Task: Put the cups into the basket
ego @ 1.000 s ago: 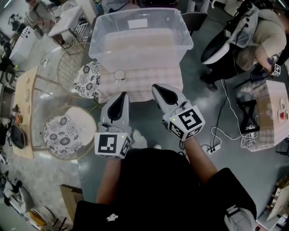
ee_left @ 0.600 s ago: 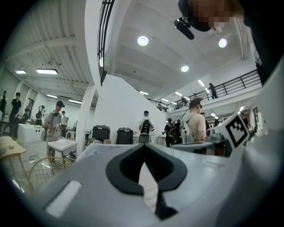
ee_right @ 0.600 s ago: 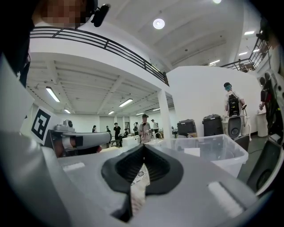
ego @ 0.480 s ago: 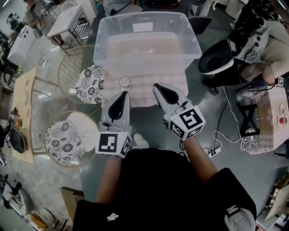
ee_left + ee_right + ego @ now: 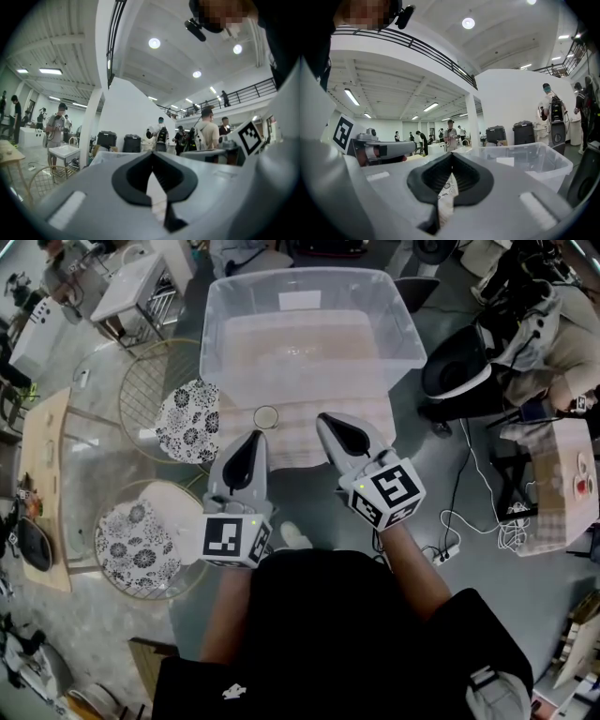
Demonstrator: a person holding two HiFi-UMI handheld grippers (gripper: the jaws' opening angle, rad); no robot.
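The worktop point(image 5: 300, 442) under its checked cloth carries one clear basket point(image 5: 398, 334), which fills its far side. I can make out no cup inside the basket, though its walls glare.

Two tools hover over the near edge. The left tool point(image 5: 251, 442) is clenched on nothing, its pads meeting at the tip in its own view point(image 5: 151, 157). The right tool point(image 5: 451, 157) is clenched too, with only the cloth showing below the joined pads, and it hangs nearer the middle of the near edge point(image 5: 330, 425).

One cup point(image 5: 266, 416) is in sight. It stands upright, mouth up, toward the worktop's left edge and just in front of the basket's near wall. It lies ahead of the left tool and a little to that tool's right, apart from both tools. The left tool looks the nearer, so it would likely open and reach forward for the cup.
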